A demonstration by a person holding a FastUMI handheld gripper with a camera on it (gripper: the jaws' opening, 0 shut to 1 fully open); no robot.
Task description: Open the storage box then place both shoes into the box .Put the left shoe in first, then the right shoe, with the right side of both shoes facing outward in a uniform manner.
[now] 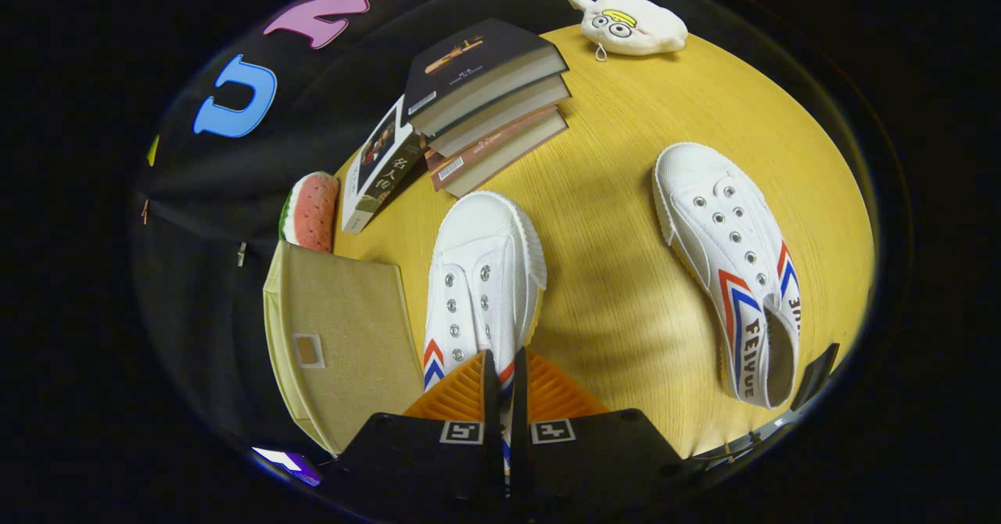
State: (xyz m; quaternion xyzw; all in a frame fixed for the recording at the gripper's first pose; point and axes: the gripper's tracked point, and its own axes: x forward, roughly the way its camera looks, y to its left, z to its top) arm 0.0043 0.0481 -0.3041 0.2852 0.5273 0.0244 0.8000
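gripper [505, 387] fingers stand nearly together, pinching the heel rim of the near shoe [483, 274] with only a sliver of shoe wall between them, so the claw reads as clamped on that shoe. this white canvas shoe lies toe away from the camera, just beside the storage box [338, 336], a beige fabric thing to the left whose flap with a small label window looks closed or laid flat; whether it is truly open i cannot tell. the other shoe [731, 266] lies well apart to the right on the yellow table [626, 313], toe away, its striped side turned up.

to do this step well, i judge the grip should stay firm on the heel wall, since a thin pinch there could let the shoe swing or slip when raised. lift straight, then turn it so the right side faces outward before lowering into the box. the box mouth wants checking first.

farther out sit a stack of books [489, 102], a leaning book [383, 168], a watermelon slice toy [310, 211] and a white plush [629, 25].
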